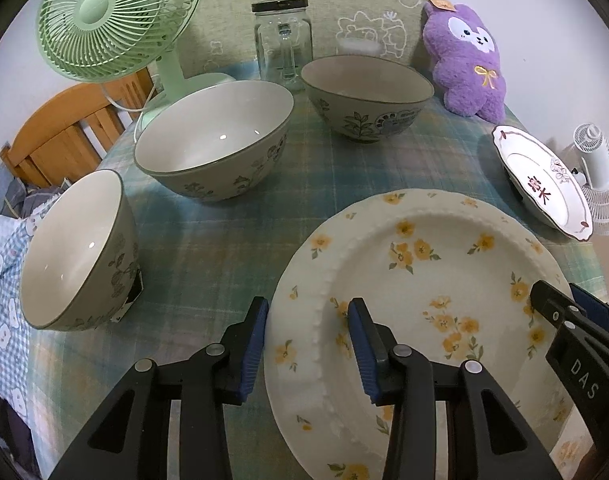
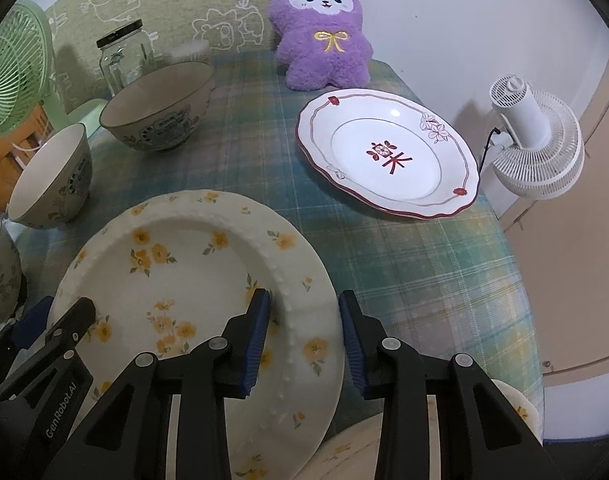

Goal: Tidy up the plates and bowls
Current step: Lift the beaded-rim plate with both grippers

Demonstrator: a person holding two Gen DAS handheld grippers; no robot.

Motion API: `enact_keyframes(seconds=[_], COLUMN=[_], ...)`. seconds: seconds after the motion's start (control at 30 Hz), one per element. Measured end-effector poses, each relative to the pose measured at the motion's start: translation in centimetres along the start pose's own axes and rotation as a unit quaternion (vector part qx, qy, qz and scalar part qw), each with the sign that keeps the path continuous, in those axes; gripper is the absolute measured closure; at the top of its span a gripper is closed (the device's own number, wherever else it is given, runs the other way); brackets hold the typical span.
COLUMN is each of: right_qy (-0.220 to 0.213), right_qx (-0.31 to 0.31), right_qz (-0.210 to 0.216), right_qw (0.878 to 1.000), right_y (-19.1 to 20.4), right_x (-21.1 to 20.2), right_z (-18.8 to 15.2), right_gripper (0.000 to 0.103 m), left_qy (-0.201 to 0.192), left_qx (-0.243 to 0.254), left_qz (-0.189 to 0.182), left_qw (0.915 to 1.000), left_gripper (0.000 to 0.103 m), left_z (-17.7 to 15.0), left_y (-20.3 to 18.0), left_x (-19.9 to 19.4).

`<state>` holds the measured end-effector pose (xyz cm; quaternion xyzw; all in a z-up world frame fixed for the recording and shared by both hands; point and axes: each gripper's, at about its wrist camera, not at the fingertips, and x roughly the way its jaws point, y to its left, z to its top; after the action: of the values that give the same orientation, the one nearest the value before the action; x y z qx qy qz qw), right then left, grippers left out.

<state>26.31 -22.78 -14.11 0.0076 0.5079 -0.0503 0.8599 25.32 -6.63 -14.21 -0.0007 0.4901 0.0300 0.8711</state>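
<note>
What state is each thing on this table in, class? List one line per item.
Yellow-flowered plate: lifted, its rim between fingers on both sides.
Left gripper: straddles its left rim.
Right gripper: straddles its right rim.
Red-rimmed plate: flat, empty.
Three bowls: upright, empty.
Glass jar: lidded, empty.

i'm seeing open tabletop (image 2: 424,280) lying between the yellow-flower plate (image 2: 192,280) and the red-rimmed plate (image 2: 388,160), wide enough for my right gripper (image 2: 304,336) to pass. on the left, three bowls (image 1: 220,140) are crowding the way. the jar (image 1: 282,44), green fan (image 1: 116,16), purple plush (image 2: 324,32) and white fan (image 2: 536,140) are blocking the far edge.
</note>
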Motion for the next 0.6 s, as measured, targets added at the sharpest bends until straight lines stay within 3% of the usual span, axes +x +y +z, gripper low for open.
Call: enact_keyframes(seconds=[0.6], right_qy=[-0.014], right_qx=[0.001], right_qz=[0.002], right_qw=[1.000], right_y=[-0.3], right_x=[-2.6], right_z=[-0.6], right_gripper=[0.064], left_qy=[-0.025], left_qx=[-0.001], left_qz=[-0.002], left_qw=[0.9997], left_gripper=[0.062], left_z=[-0.6], left_y=[0.0], left_x=[-2.9])
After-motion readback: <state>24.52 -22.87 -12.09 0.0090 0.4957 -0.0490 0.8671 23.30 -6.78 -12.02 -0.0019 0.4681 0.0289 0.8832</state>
